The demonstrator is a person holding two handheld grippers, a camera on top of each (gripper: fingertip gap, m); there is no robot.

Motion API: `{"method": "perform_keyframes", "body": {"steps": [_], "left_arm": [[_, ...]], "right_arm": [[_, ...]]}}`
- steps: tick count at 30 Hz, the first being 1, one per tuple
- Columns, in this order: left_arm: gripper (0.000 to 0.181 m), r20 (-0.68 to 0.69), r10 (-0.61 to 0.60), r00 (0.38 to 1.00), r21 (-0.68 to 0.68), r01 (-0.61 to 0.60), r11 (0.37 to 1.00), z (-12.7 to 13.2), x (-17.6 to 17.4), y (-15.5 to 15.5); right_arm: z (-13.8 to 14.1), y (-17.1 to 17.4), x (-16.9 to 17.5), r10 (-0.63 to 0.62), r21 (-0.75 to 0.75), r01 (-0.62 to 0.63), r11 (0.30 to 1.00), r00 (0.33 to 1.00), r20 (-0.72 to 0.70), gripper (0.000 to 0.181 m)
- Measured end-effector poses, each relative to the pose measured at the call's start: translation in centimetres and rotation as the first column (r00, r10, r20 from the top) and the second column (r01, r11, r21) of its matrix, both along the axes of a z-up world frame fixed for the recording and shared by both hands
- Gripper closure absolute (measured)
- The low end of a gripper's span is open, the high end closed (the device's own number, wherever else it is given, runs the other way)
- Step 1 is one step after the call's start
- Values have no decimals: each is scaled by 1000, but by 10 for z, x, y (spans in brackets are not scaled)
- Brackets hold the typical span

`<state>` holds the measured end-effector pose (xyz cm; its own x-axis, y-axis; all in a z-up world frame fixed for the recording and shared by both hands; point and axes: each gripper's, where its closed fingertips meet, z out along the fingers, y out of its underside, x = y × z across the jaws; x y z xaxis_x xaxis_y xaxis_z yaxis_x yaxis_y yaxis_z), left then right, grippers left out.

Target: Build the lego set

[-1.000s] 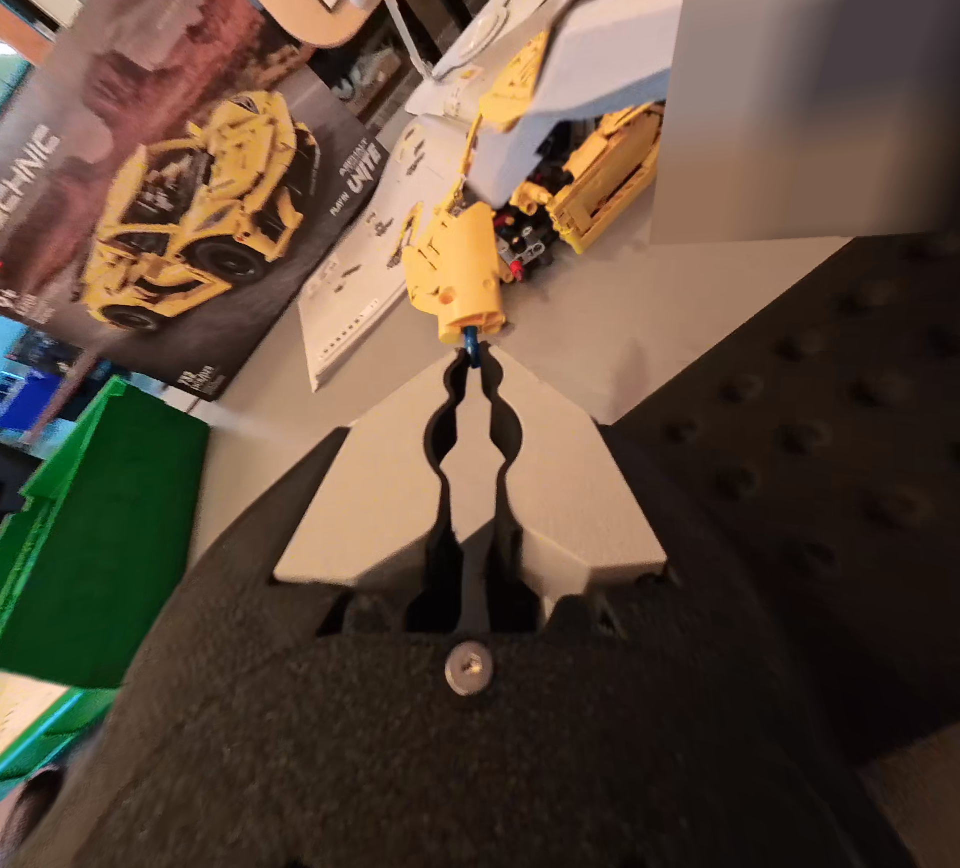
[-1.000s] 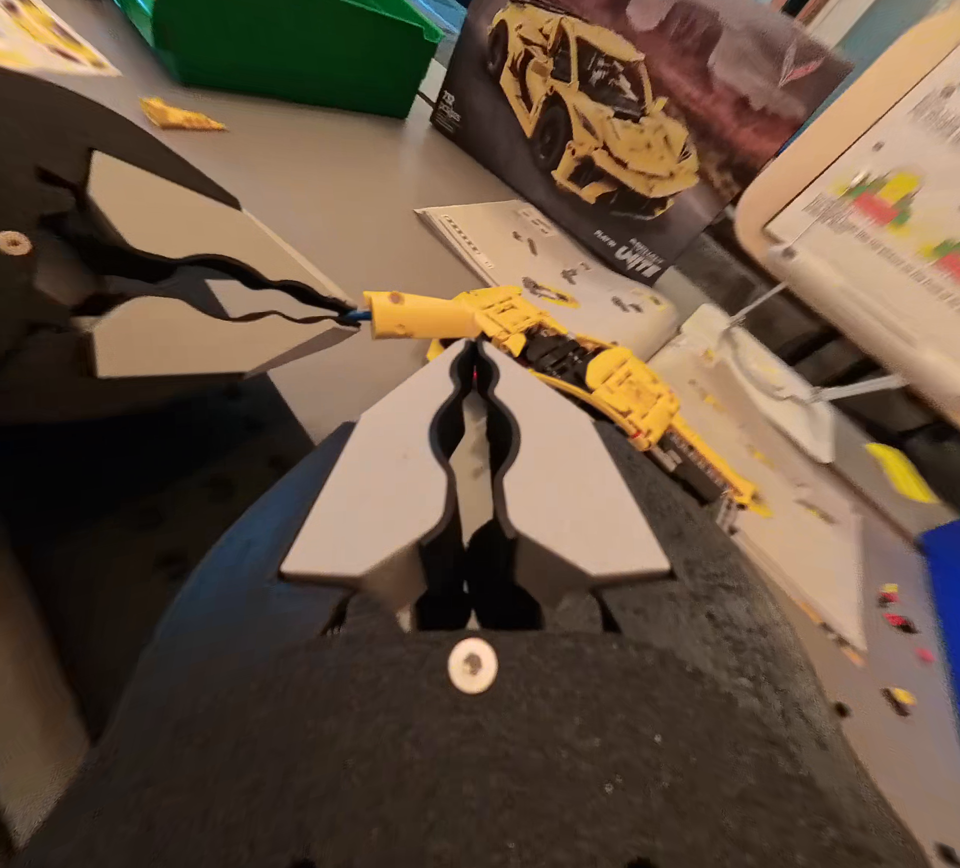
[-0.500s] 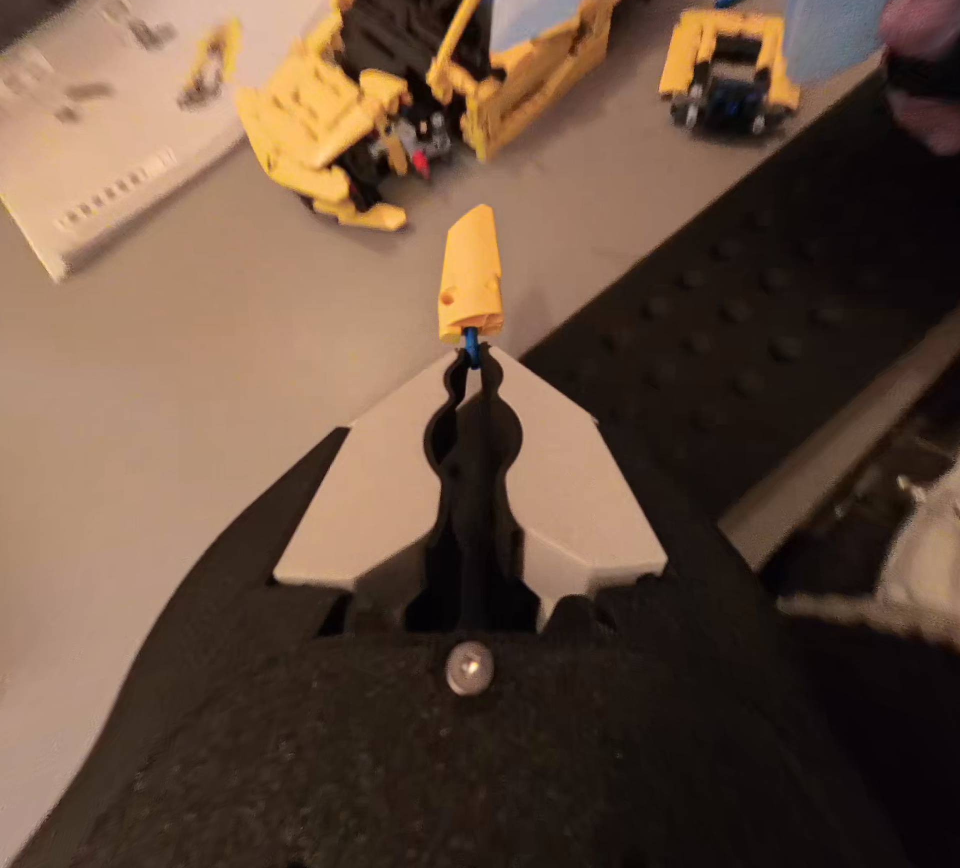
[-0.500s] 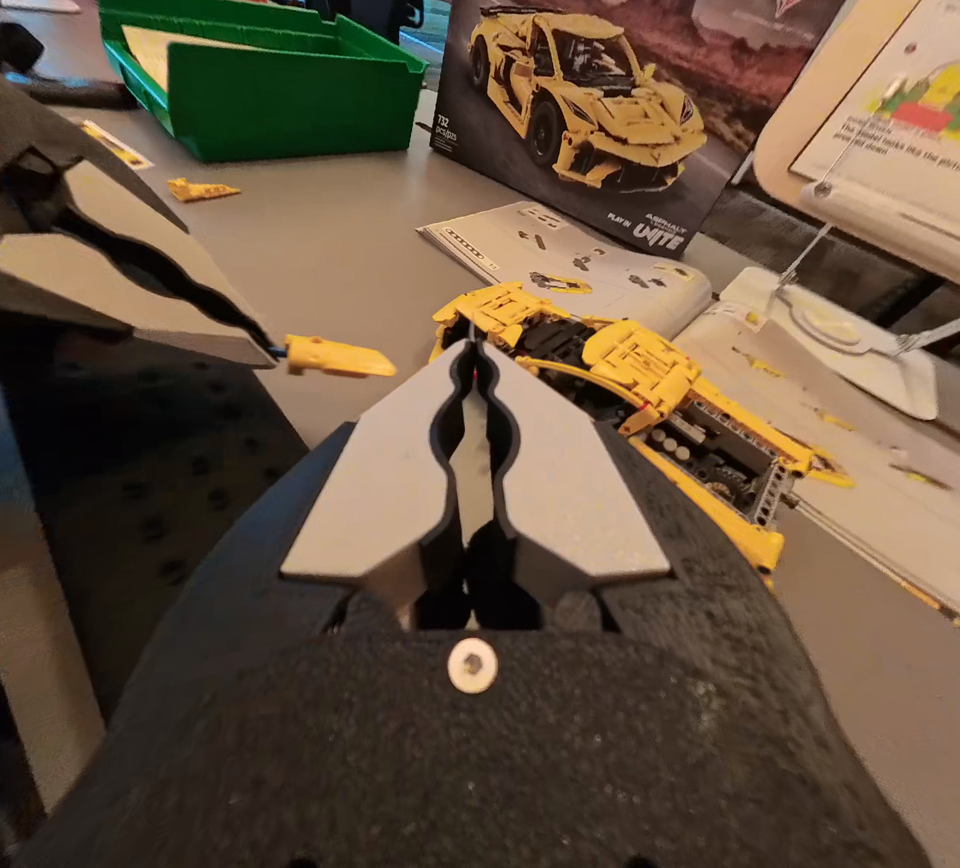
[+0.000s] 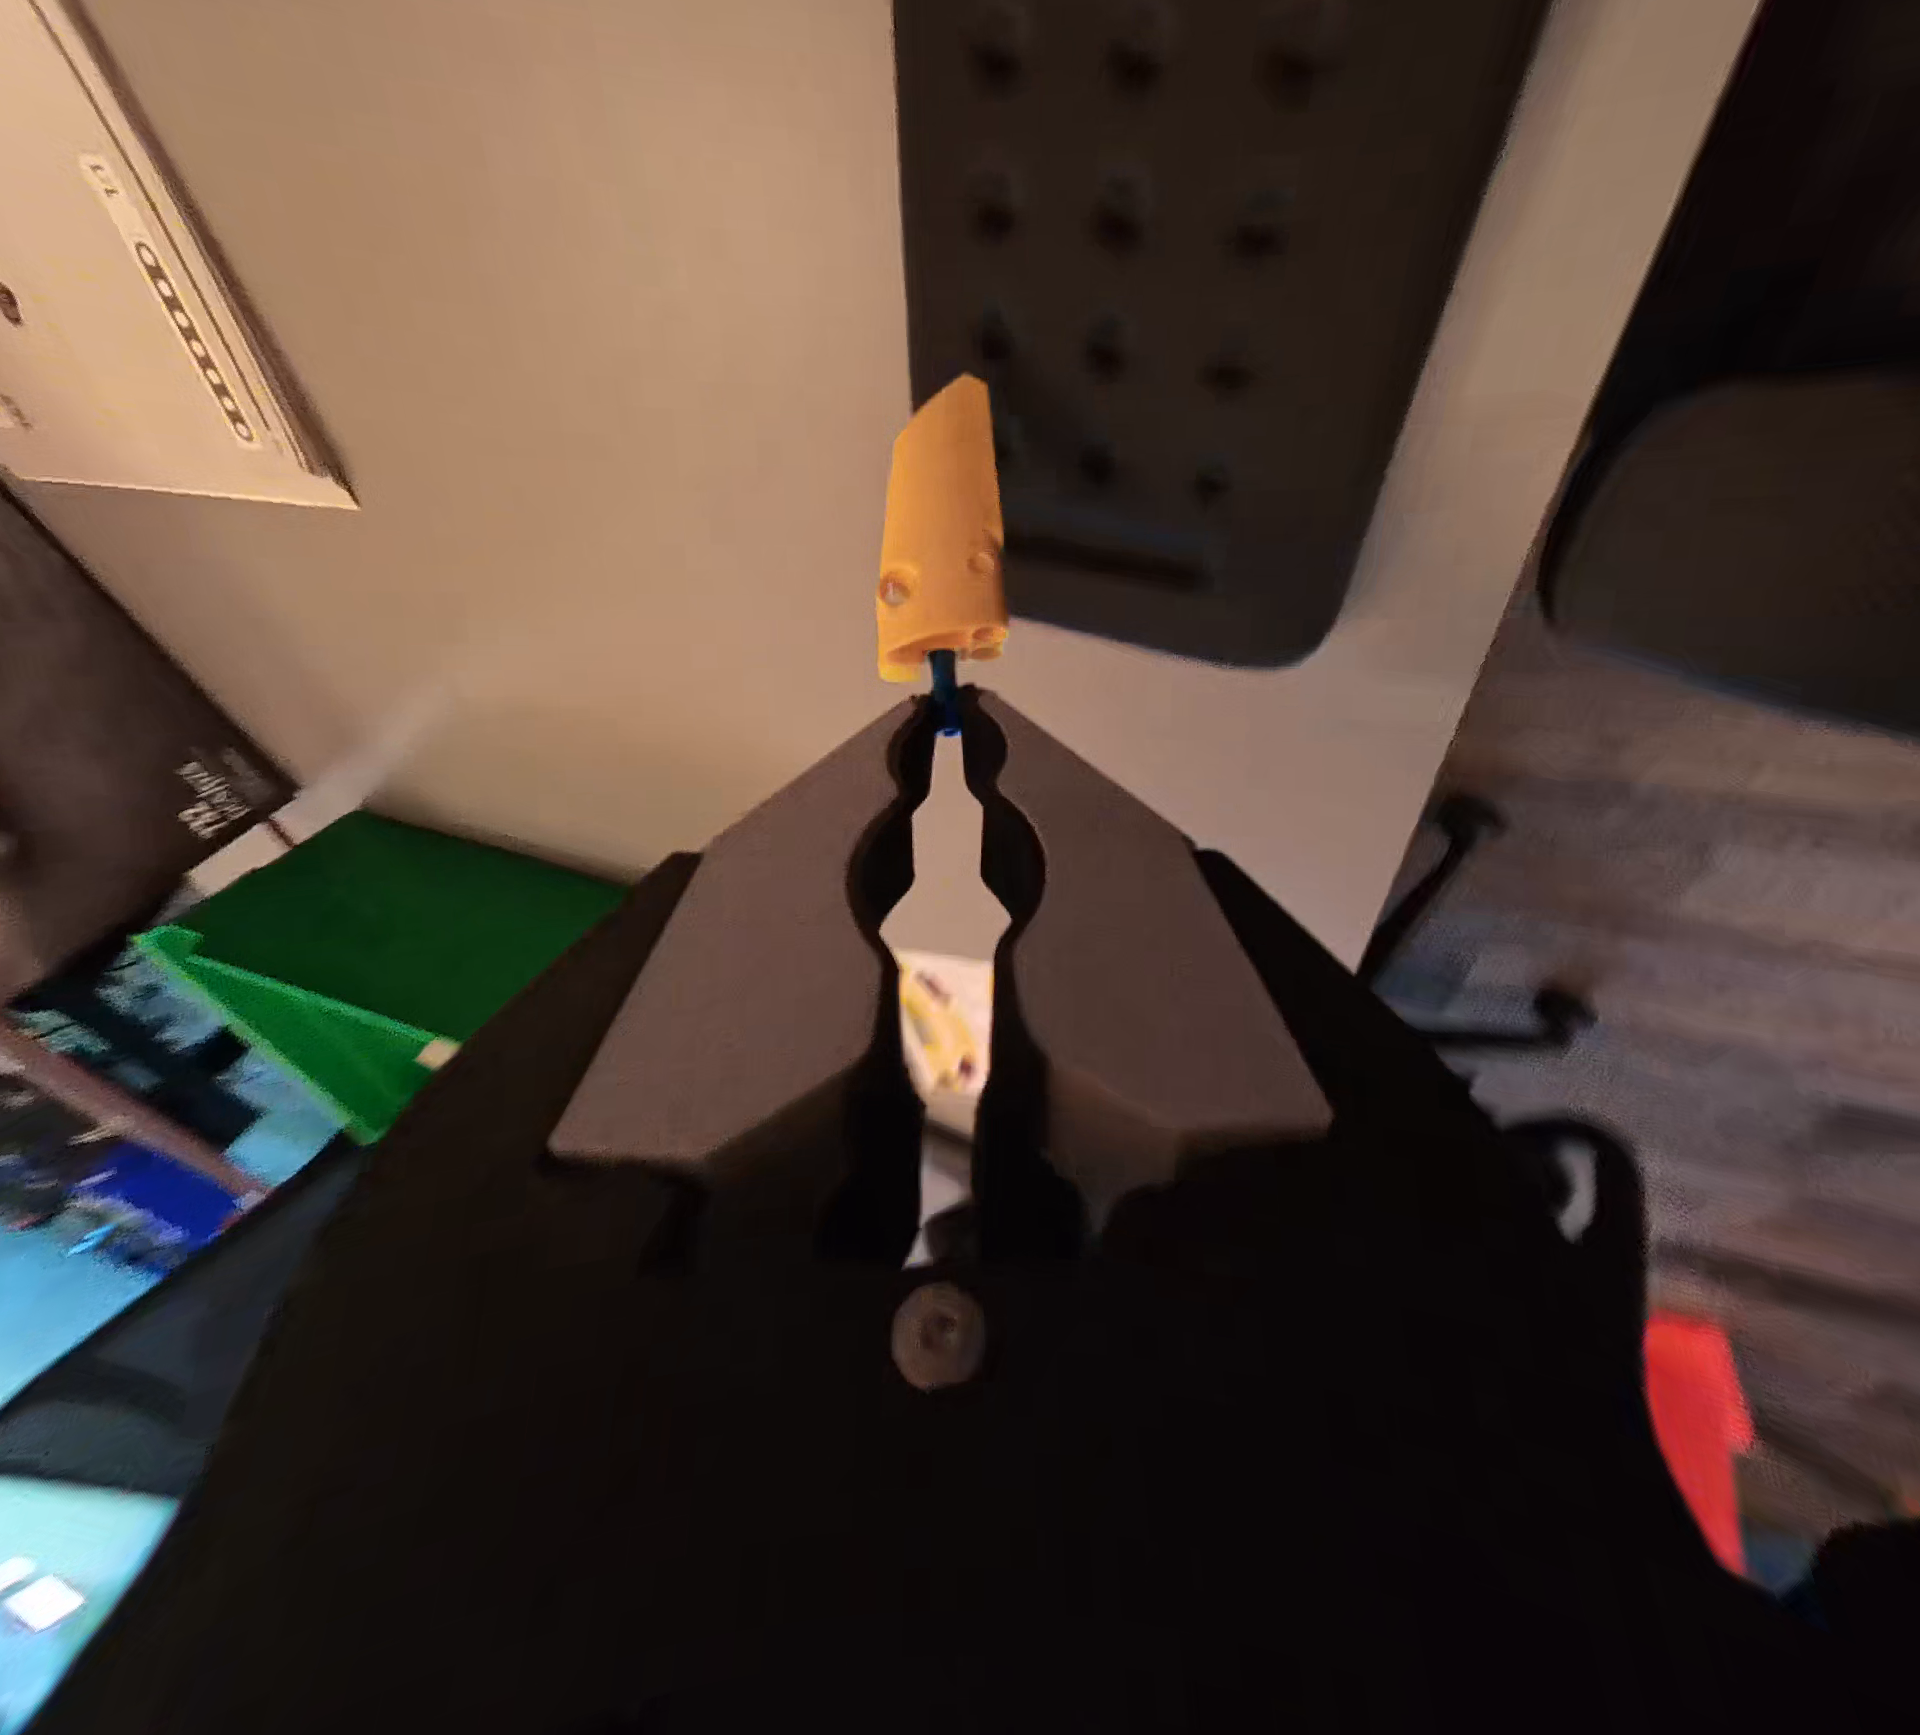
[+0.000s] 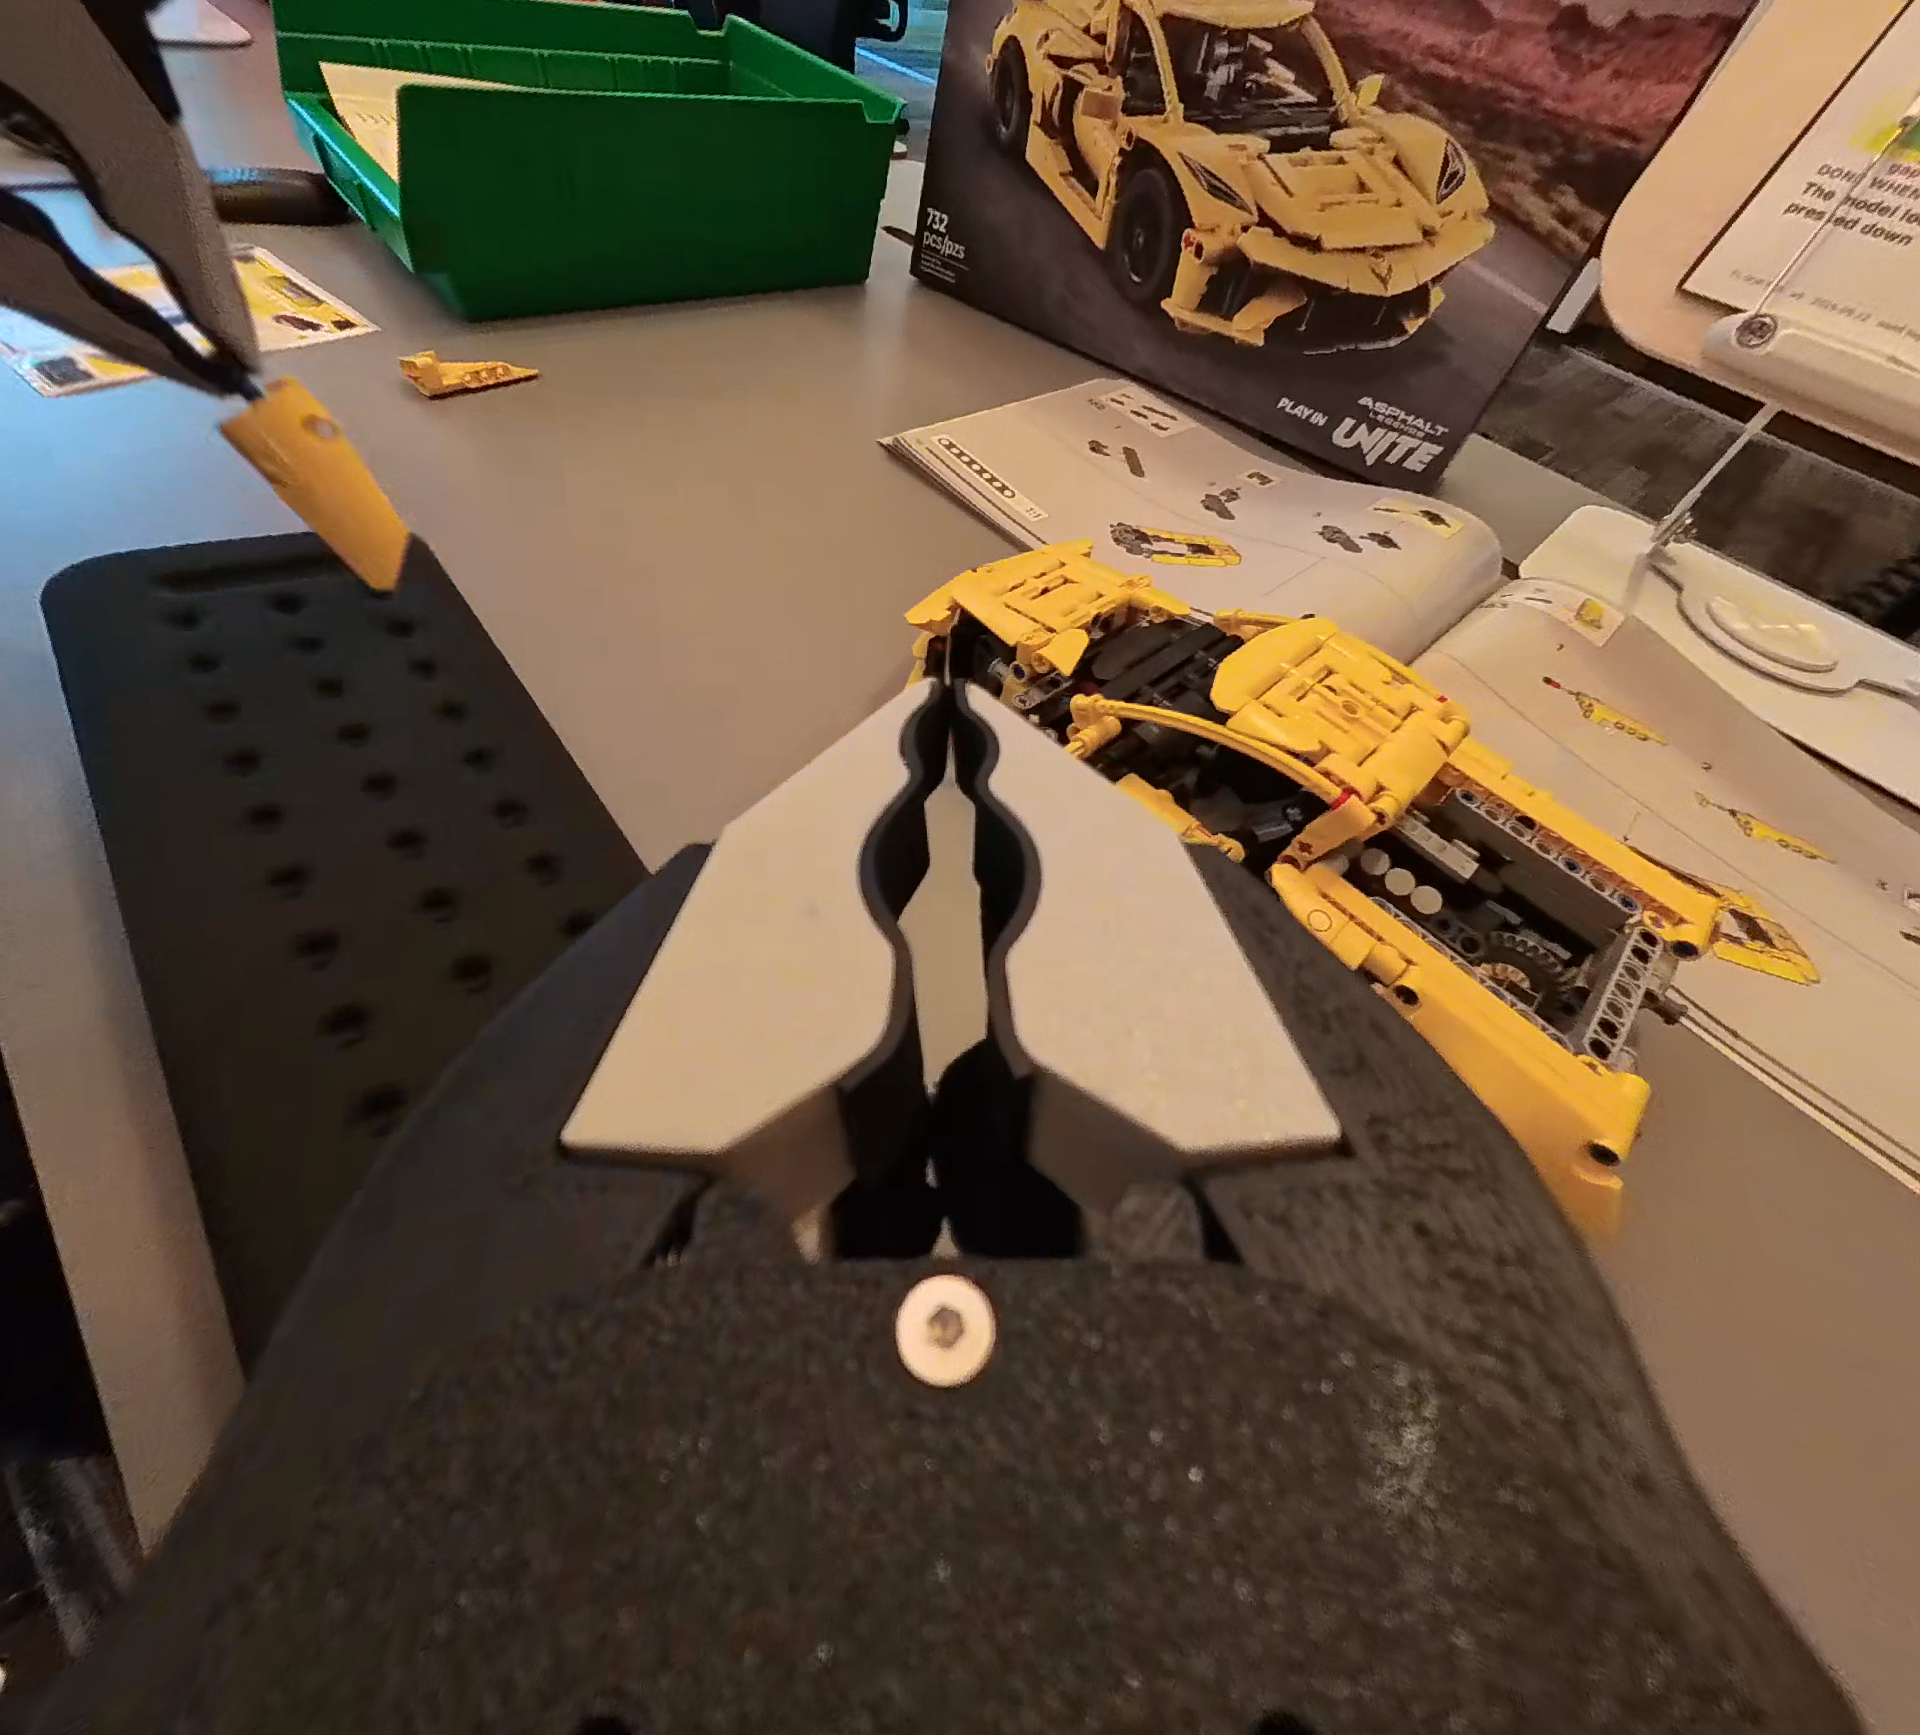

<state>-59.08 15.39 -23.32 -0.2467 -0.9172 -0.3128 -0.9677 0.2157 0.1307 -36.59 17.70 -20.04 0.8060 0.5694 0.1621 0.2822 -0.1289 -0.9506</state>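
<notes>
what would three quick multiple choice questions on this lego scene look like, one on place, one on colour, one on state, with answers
1. Where is the loose small yellow piece lying?
A. inside the green bin
B. on the table in front of the green bin
C. on the instruction booklet

2. What colour is the pin that the left gripper pinches?
A. blue
B. red
C. white

3. What is the state of the right gripper?
A. wide open
B. shut on a wheel
C. shut, holding nothing

Answers: B, it rests on the grey table just before the green bin. A, a blue pin joins the yellow panel to the left gripper. C, the right gripper has its fingers together with nothing between them.
</notes>
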Motion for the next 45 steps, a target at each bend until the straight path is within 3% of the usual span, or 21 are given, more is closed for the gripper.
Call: {"method": "perform_keyframes", "body": {"steps": [4,7,9,16,20,22,26,30,32,34,37,40,43,45], "left_arm": [[177,-217,-107,970,-50,99,994,5,-13,-19],[177,-216,-190,958,-107,171,980,-2,3,-32],[176,-217,-178,960,-90,162,983,-1,7,-27],[173,22,-109,994,-148,111,983,-1,29,-18],[173,225,28,974,-302,42,953,-4,33,-15],[174,340,171,925,-455,2,891,-6,33,-14],[178,465,472,749,-734,28,678,-5,28,-14],[178,549,615,566,-782,87,618,-9,23,-7],[178,584,648,489,-770,83,632,-11,24,-7],[178,649,648,399,-716,32,698,-9,29,1],[179,753,617,228,-586,-195,787,-4,32,40],[178,789,593,164,-468,-466,751,-20,24,76],[178,764,632,134,-513,-468,719,-34,37,80],[178,738,659,149,-532,-473,702,-46,40,81]], "right_arm": [[-3,0,-1,10,-12,-10,1000,1000,5,181],[-2,1,-1,13,-17,-13,1000,1000,-9,181],[-2,1,0,15,-22,-15,1000,1000,-21,181],[-1,1,1,26,-39,-29,999,998,-60,181],[-1,1,1,33,-53,-38,998,996,-84,181],[-1,1,1,37,-57,-42,997,994,-99,181],[0,2,2,40,-69,-49,996,991,-125,181],[0,2,2,43,-78,-54,996,989,-138,181],[-1,3,2,44,-82,-56,995,989,-143,181],[-1,3,2,45,-86,-58,995,988,-148,181],[-2,4,2,47,-91,-61,994,987,-151,181],[-2,3,1,50,-92,-64,994,988,-149,181],[-2,3,1,52,-94,-67,993,987,-149,181],[-2,3,1,51,-93,-66,993,987,-152,181]]}}
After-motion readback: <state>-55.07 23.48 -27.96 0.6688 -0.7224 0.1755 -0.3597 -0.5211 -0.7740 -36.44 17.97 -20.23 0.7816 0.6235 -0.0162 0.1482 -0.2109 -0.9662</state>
